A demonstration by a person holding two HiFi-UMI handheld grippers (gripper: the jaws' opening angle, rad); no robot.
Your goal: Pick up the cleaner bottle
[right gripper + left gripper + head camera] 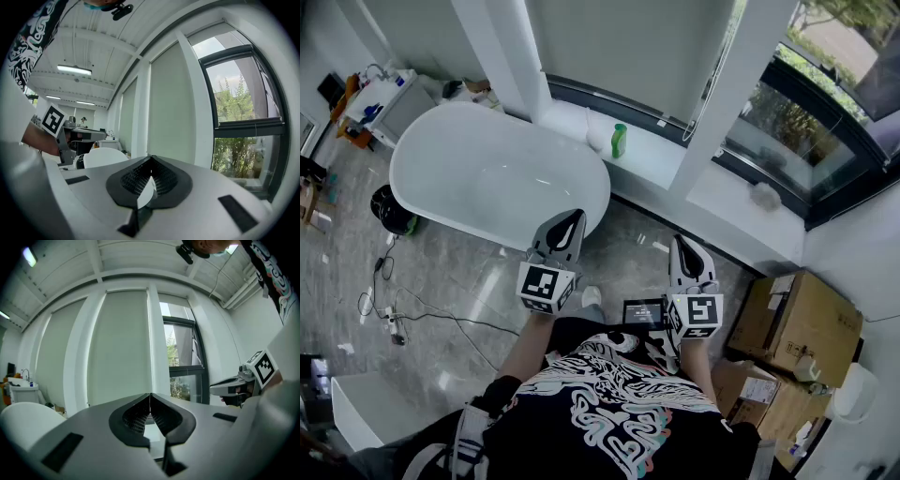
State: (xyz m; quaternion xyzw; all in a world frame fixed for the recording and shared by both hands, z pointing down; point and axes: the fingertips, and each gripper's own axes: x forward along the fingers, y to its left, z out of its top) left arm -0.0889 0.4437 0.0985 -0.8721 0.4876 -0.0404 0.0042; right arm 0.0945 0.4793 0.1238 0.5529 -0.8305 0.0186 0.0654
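I hold the left tool (pixel 570 219) and right tool (pixel 682 244) side by side, well apart from the green bottle (pixel 619 141) upright on the window ledge (pixel 661 155) behind the bathtub (pixel 431 136).
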